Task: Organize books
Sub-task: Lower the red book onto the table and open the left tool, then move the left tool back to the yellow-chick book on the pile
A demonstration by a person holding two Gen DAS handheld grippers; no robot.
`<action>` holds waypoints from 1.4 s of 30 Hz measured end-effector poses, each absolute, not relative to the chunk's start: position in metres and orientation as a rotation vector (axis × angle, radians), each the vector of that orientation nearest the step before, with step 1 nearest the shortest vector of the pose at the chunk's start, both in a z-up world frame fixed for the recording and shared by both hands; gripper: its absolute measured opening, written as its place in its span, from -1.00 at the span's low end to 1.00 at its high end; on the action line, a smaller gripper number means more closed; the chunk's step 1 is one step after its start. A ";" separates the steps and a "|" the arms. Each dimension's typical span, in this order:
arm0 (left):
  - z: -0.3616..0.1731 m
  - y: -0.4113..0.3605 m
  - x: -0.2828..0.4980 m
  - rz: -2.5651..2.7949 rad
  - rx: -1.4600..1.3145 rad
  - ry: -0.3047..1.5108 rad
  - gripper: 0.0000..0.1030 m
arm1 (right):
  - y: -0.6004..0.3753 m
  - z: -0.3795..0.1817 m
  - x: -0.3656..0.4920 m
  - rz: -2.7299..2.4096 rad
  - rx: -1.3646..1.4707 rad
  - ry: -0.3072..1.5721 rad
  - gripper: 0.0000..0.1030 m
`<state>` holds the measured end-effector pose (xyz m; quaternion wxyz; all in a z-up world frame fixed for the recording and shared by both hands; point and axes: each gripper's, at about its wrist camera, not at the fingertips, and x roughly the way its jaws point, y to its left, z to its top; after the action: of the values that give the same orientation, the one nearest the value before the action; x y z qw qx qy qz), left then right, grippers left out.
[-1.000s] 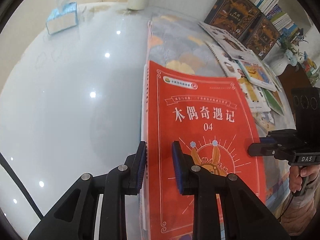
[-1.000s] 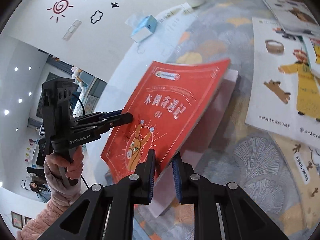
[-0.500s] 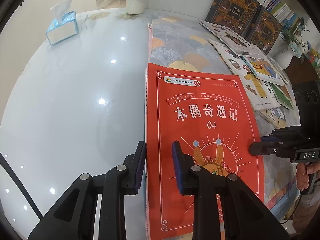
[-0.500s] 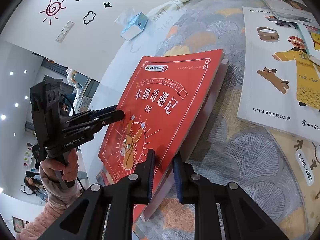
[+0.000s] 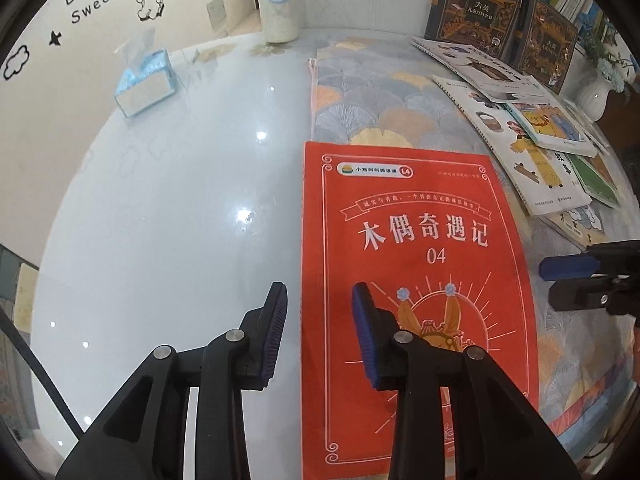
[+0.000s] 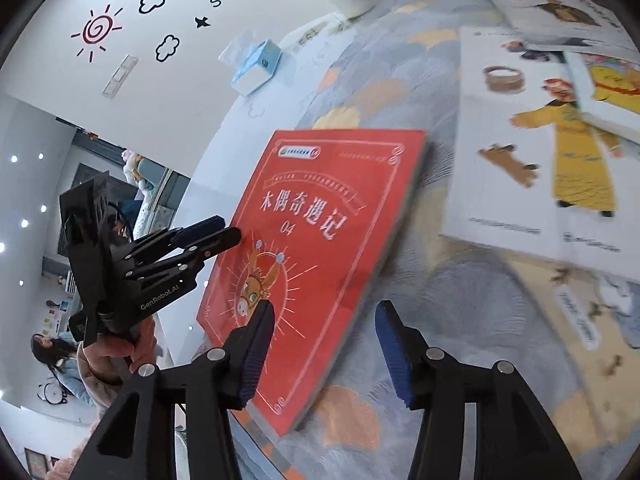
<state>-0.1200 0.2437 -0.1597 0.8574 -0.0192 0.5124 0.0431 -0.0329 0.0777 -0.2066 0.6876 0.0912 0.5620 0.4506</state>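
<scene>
Red book "木偶奇遇记 04" flat on mat; L gripper & R gripper both spread.

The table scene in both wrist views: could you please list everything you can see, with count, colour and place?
Red paperback book: one, red with white title, flat at the patterned cloth's left edge, between both grippers.
Fan-patterned tablecloth: one, grey, orange and yellow, right part of the table.
Glossy white table: one, bare at left.
Illustrated picture books: several, mostly white, overlapping at right.
Dark hardcover books: two, black and gold, upright at the back.
Tissue box: one, light blue, far left.
Lidded jar: one, white with blue lid, back.
White vase: one, far right.
Left gripper: black, blue pads, open.
Right gripper: same, open.
</scene>
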 end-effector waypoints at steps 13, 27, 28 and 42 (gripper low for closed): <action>-0.135 0.166 -0.087 -0.021 -0.081 1.037 -0.40 | -0.012 -0.203 -0.034 0.950 0.290 1.186 -0.01; -0.166 0.031 0.022 -0.218 -0.457 1.028 -0.40 | -0.190 -0.189 0.043 0.675 0.489 0.991 -0.01; -0.168 0.026 0.025 -0.252 -0.499 1.021 -0.40 | -0.195 -0.189 0.052 0.670 0.508 0.990 -0.01; -0.185 0.014 0.023 -0.392 -0.559 0.952 -0.40 | -0.174 -0.220 0.148 0.805 0.653 1.028 0.04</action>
<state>0.0230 0.0144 -0.1846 0.8332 -0.2640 0.4494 -0.1849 0.1477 -0.1738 -0.2203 0.7452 0.2983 0.4695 0.3678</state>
